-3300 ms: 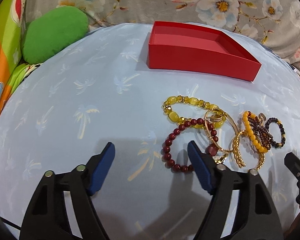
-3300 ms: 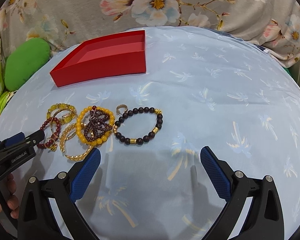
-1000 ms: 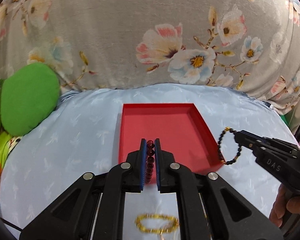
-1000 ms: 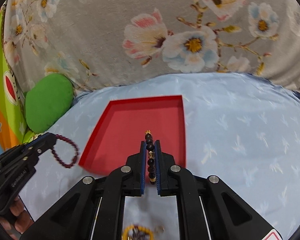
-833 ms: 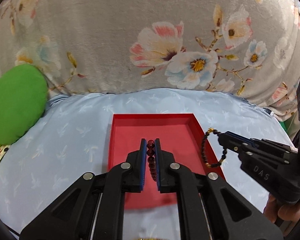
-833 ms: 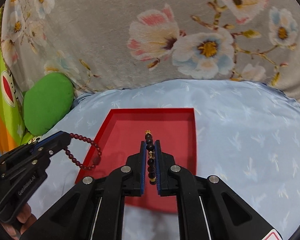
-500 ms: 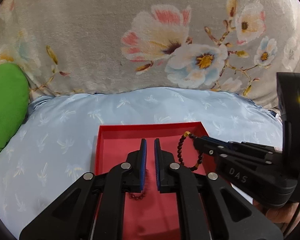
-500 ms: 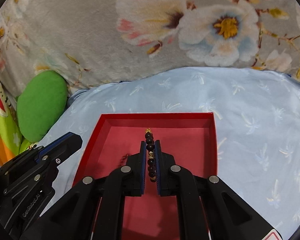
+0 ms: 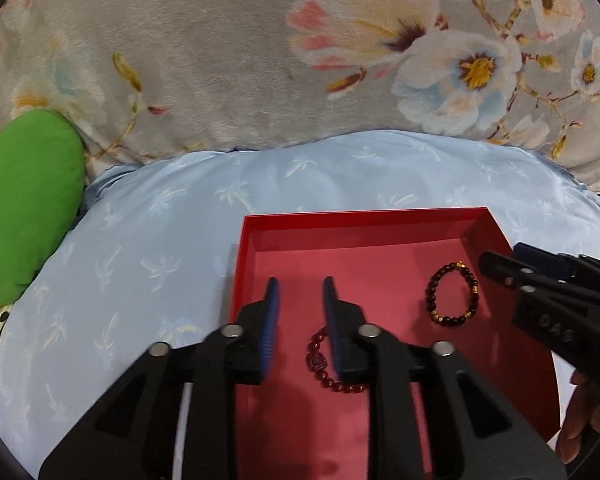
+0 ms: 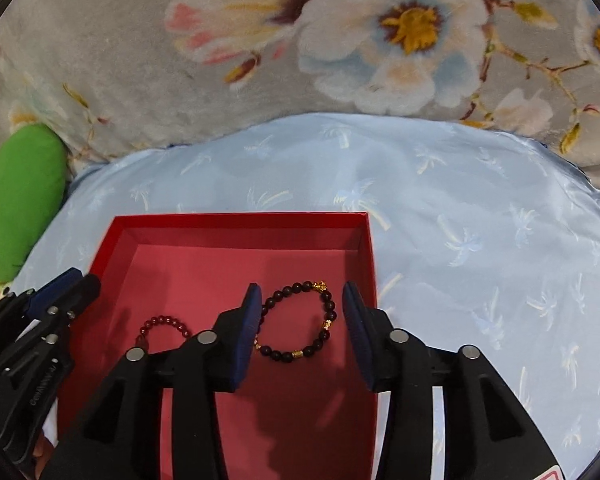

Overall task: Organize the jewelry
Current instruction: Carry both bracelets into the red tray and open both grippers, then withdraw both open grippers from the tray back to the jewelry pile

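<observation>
Two claws over a red box (image 9: 364, 213), both spread wide and holding nothing.

Left claw (image 9: 299, 322): apart, with a red bracelet (image 9: 332, 364) flat on the box floor just under its right finger, partly hidden behind it. Likely let go there so the beads lie still and do not roll off.

Right claw (image 10: 300, 330): apart too, with a dark bracelet (image 10: 300, 322) flat on the box floor right between the fingers. Gold beads on it, round and open like a ring. Not touching the red one; well apart, one under each claw. Probably set side by side so no tangling.

Box sitting on a soft blue sheet (image 10: 480, 216), past both claws a flowery blanket (image 9: 260, 60), far left a green pillow (image 9: 24, 208).

Other jewelry not in sight here, so likely more trips to come. Best to lift both claws straight up, so no bead gets caught.
</observation>
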{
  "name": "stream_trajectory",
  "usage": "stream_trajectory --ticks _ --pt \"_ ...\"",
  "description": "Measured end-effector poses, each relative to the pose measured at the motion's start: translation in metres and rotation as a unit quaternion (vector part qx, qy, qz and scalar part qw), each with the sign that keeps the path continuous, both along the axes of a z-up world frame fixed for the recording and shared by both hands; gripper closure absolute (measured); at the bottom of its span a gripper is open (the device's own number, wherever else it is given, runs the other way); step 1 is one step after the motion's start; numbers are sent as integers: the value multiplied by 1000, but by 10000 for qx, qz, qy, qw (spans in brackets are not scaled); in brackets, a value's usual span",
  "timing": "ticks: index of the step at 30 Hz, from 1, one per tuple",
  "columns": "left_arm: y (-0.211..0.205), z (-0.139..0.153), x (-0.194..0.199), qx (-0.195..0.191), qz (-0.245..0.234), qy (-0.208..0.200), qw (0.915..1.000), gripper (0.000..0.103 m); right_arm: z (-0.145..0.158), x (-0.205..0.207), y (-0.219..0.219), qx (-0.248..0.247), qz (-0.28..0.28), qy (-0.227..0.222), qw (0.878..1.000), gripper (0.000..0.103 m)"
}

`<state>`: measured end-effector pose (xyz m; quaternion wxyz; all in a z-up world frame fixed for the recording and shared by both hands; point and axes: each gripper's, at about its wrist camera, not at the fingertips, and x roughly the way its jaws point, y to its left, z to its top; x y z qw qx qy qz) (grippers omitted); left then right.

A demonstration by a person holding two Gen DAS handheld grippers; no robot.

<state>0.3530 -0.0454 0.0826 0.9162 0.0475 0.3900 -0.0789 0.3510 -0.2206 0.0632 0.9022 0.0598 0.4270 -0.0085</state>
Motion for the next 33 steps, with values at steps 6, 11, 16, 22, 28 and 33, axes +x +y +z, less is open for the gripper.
stream_trajectory --ticks 6,11,16,22,28,33 --pt "3 7 -23 148 128 -164 9997 69 16 -36 -4 308 85 -220 9992 60" --pt "6 16 -61 134 96 -285 9995 68 27 -85 3 397 181 -467 9980 60" --pt "8 16 -113 -2 -75 -257 9996 68 27 -141 11 467 264 -576 9969 59" --pt "12 0 -185 -92 -359 -109 9993 68 11 -223 22 451 307 -550 9970 57" --pt "26 -21 -246 -305 -436 129 9985 68 -17 -287 27 519 208 -310 9980 56" --pt "40 -36 -281 -431 -365 212 9982 67 -38 -320 32 463 180 -160 9986 56"
